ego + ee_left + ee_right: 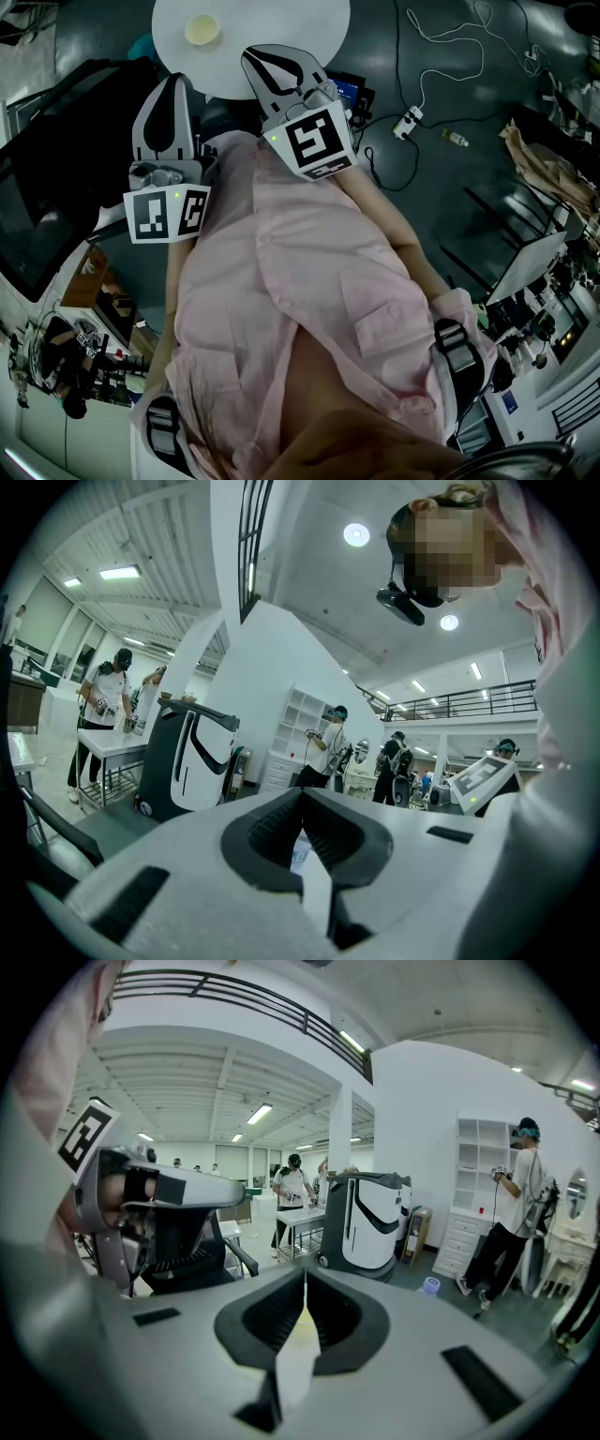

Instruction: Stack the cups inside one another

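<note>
A large bright hall with white walls and a dark floor; the head view looks steeply down. Nearest is the person's pale pink shirt, filling the middle of that view.

Just beyond it, both tools are held up close to the chest. The left gripper points level, its jaws closed tip to tip on nothing. The right gripper tilts slightly down, its jaws also pressed together and empty.

Past their tips stands a round white table. A single pale yellow cup sits on it, upright and apart from both grippers. Whether other cups are nested inside it cannot be told.

Farther off, cables trail across the floor.

No stacking move appears to be under way. Any next pick would probably go best with the jaws opened before reaching, then closed gently on the cup's wall near the rim, so that it isn't crushed or tipped.
</note>
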`<state>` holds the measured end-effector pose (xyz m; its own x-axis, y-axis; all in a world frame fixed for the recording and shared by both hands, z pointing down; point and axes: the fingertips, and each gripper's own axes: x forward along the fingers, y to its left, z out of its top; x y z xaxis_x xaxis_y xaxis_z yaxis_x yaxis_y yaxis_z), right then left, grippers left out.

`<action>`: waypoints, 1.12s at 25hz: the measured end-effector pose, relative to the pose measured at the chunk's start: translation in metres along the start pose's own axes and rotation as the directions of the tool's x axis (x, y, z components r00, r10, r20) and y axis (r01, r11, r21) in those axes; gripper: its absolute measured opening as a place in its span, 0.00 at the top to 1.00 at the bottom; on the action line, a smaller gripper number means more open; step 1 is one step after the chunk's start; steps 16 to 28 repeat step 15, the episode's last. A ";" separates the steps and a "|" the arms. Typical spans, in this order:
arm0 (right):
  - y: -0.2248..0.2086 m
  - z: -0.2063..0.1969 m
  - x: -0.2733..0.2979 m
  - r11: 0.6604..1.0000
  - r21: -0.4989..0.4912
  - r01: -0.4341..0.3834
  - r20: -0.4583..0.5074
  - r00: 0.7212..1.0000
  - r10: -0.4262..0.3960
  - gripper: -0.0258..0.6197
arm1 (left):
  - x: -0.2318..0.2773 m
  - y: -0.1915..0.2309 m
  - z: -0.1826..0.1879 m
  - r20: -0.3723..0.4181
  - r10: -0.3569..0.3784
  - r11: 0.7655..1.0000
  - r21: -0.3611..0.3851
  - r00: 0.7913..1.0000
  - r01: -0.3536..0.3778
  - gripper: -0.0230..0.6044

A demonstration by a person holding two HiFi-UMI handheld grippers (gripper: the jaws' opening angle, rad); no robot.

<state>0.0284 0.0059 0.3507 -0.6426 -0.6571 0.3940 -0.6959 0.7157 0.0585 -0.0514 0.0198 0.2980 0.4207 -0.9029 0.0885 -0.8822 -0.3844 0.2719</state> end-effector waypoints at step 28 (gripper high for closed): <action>-0.002 -0.002 0.000 1.000 0.001 -0.001 -0.003 1.000 0.001 0.91 | 0.003 -0.001 -0.002 -0.005 -0.002 1.000 0.001 1.000 0.002 0.94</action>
